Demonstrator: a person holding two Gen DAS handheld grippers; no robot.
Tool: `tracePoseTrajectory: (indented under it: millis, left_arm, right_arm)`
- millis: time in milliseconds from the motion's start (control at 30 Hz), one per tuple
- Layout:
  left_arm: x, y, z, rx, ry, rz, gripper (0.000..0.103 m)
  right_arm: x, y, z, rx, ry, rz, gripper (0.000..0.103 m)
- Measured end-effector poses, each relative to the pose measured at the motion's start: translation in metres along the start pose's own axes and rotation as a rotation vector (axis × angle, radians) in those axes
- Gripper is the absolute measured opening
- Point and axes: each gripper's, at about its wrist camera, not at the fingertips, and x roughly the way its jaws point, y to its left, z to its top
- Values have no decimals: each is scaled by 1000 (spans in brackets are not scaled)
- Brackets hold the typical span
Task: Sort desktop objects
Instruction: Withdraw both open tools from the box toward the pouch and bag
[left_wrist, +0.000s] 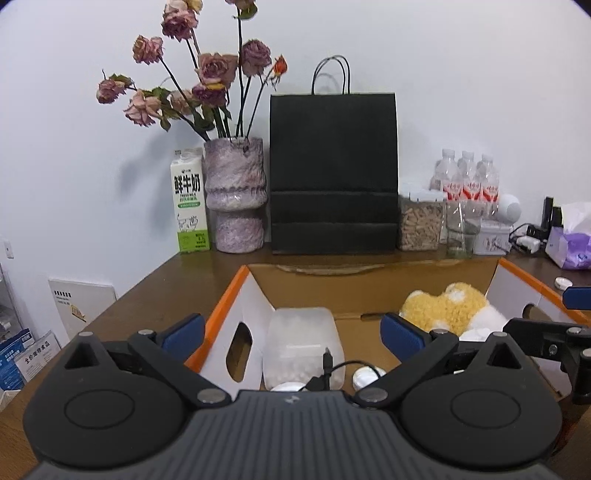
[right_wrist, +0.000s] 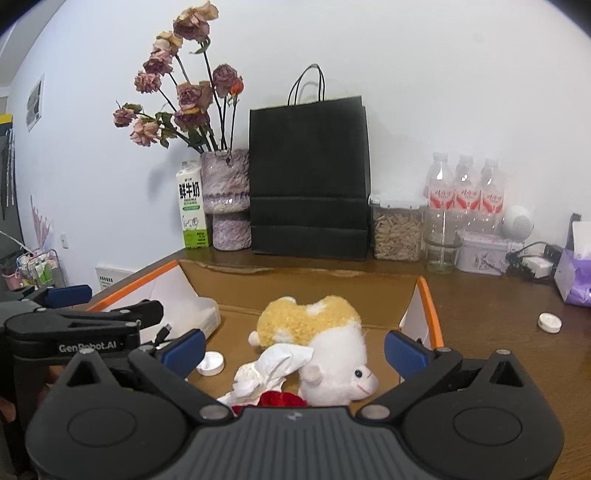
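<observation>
Brown wooden desk (left_wrist: 155, 295), white wall (left_wrist: 480, 74)

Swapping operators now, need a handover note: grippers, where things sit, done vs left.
Left gripper: open, empty, over the left part of the cardboard box.
Right gripper: open, empty, over the box's right part.
In the box: translucent container, plush toy, crumpled tissue, something red, white caps.
Left: one white cap sits on the desk, right of the box.
Back row (bag, vase, milk, bottles) looks like background; confirm.
</observation>
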Motion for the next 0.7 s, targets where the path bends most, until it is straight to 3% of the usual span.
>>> tracePoseTrajectory:
  millis: [700]
  left_arm:
    - [-70, 9, 7, -25, -45, 21, 103]
  right_arm:
    - [-71, 8, -3, -26, -42, -47, 103]
